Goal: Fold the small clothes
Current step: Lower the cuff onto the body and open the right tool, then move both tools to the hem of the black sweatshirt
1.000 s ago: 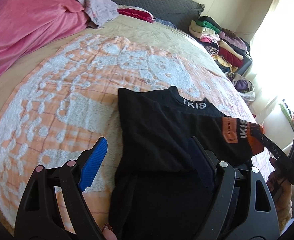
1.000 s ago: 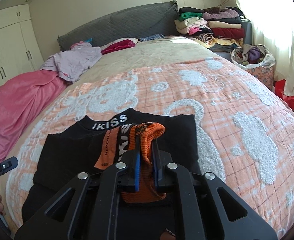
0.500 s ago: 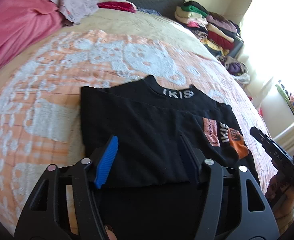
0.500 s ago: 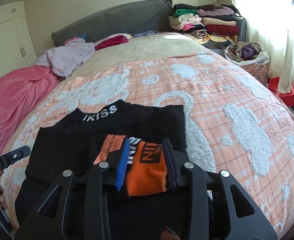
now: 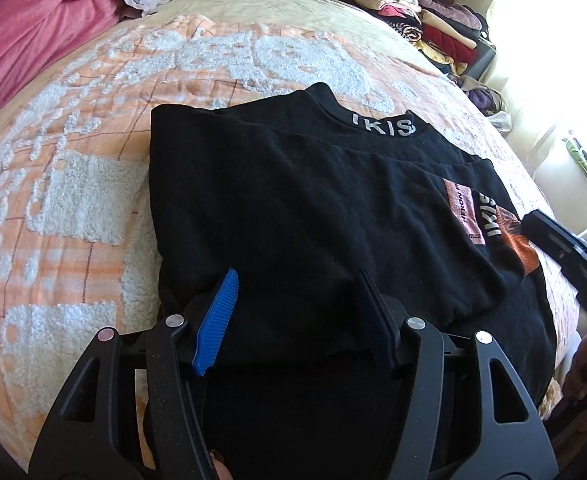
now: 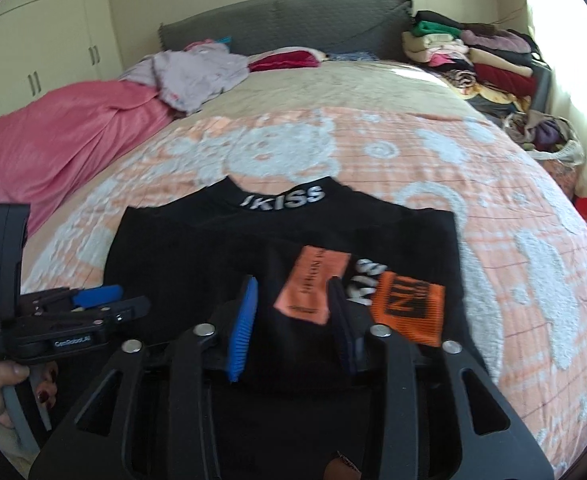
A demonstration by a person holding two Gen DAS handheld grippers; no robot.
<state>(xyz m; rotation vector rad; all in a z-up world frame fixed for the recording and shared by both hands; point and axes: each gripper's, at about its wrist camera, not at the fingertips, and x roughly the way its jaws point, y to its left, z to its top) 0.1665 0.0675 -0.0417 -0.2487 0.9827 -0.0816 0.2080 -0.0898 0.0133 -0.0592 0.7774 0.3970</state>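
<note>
Across the orange-and-white fleecy bedspread [image 6: 493,184] your black long-sleeved top [image 5: 293,200] lies, orange cuff [image 6: 407,306] folded inward; both grippers, left [image 5: 297,316] and right [image 6: 293,322], hover spread, the right just released.

My black top's [image 5: 293,208] near hem hidden behind my left gripper [image 5: 297,316], right gripper [image 5: 565,256] cut off at frame edge, sleeve lettering [image 6: 313,280] blurred

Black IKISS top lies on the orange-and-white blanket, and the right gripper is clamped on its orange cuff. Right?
Not quite. The right wrist view shows the right gripper open, its jaws just opened off the orange cuff. The black top does lie on the blanket.
</note>
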